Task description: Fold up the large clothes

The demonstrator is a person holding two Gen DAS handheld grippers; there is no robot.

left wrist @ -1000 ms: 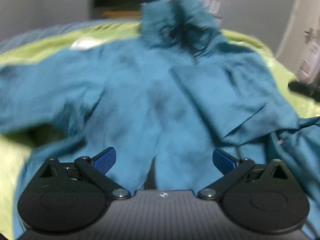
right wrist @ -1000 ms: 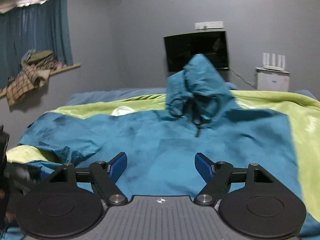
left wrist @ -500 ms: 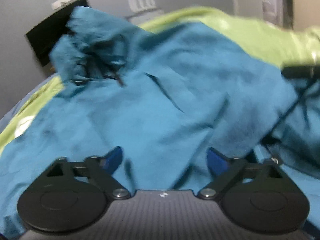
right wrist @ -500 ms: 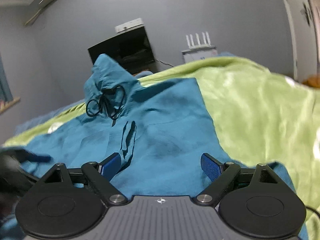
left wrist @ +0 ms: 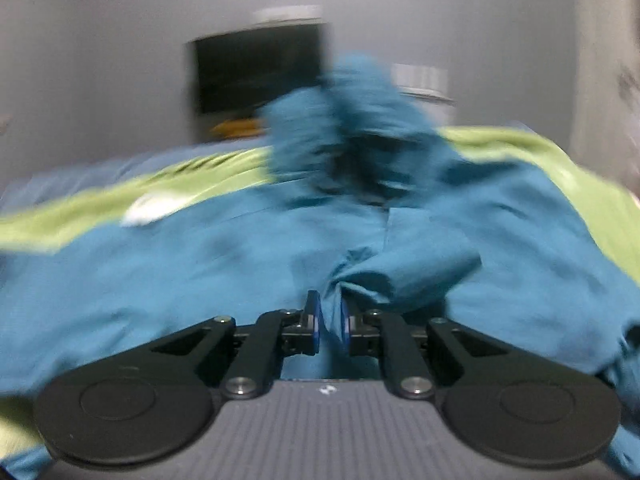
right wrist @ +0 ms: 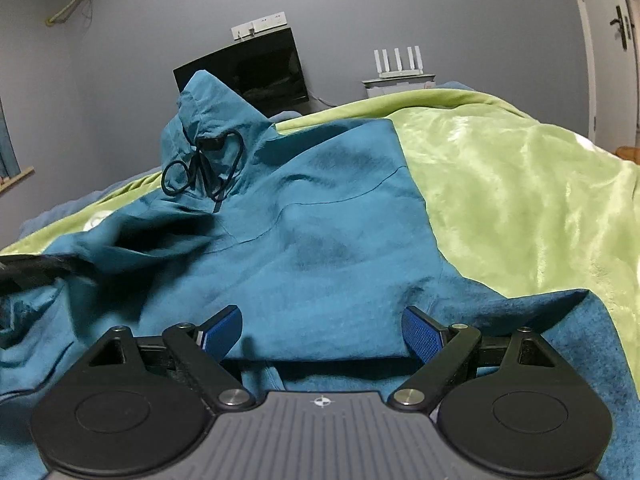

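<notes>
A large teal hooded top (right wrist: 320, 240) lies spread on a green blanket (right wrist: 520, 200), hood (right wrist: 208, 128) standing up at the far end with a black drawstring (right wrist: 200, 172). In the blurred left wrist view the top (left wrist: 200, 272) fills the middle. My left gripper (left wrist: 330, 320) is shut on a fold of the teal fabric near the top's middle. My right gripper (right wrist: 322, 332) is open and empty, low over the near hem (right wrist: 320, 354) on the top's right side. The left gripper shows as a dark blur at the left edge of the right wrist view (right wrist: 28, 270).
A black screen (right wrist: 256, 68) hangs on the grey wall behind the bed, with a white router (right wrist: 398, 62) on a stand to its right. A white door (right wrist: 612, 40) is at the far right. A small white item (left wrist: 150, 208) lies on the blanket at the left.
My left gripper has closed on a fold of the teal top, having been open before. My right gripper has shifted to the garment's right side and dropped close to the hem, still open.
</notes>
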